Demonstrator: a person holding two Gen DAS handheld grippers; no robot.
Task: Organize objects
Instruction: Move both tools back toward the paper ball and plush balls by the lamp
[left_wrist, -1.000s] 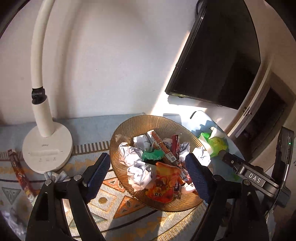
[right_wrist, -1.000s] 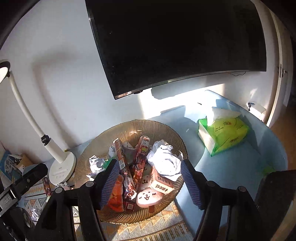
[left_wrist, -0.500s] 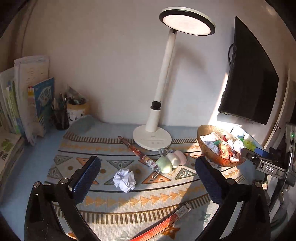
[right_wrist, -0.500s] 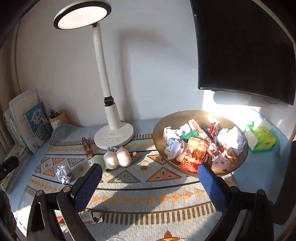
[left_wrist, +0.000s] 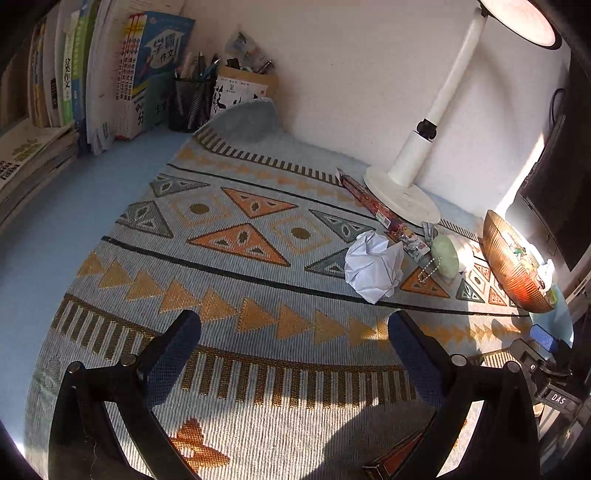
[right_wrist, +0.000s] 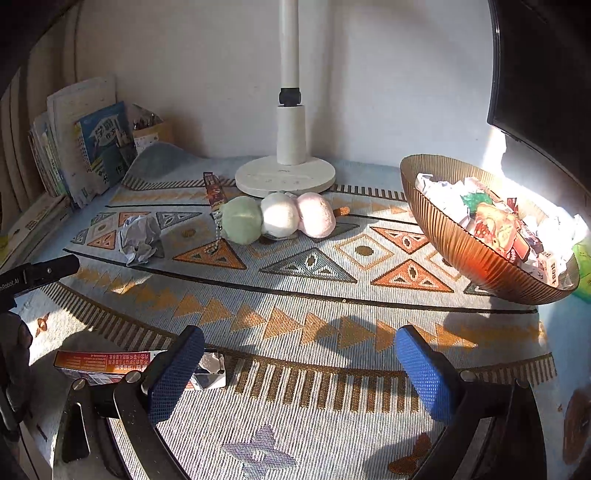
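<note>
The left gripper (left_wrist: 293, 345) hung over the patterned blue-and-orange woven mat (left_wrist: 236, 266) with its blue-padded jaws spread wide and nothing between them. A crumpled white paper ball (left_wrist: 373, 266) lay on the mat ahead of it and slightly to the right, well clear of the pads. Just beyond the ball lay a long red snack-stick wrapper (left_wrist: 373, 205) and a soft plush skewer of green, white and pink balls (right_wrist: 279, 218) on a bead chain, close to the round base of the white desk lamp (right_wrist: 285, 176).

The right gripper (right_wrist: 300, 363) was likewise spread wide and empty above the mat. A flat orange-and-red snack box (right_wrist: 107, 363) lay just beside its left pad, partly hidden behind it.

At the right end of the mat stood the ribbed amber glass bowl (right_wrist: 454, 240), heaped with crumpled white paper and colourful snack packets. A black mesh pen holder (left_wrist: 190, 101) with pens stood by upright books (left_wrist: 110, 66) at the far left of the tabletop.
</note>
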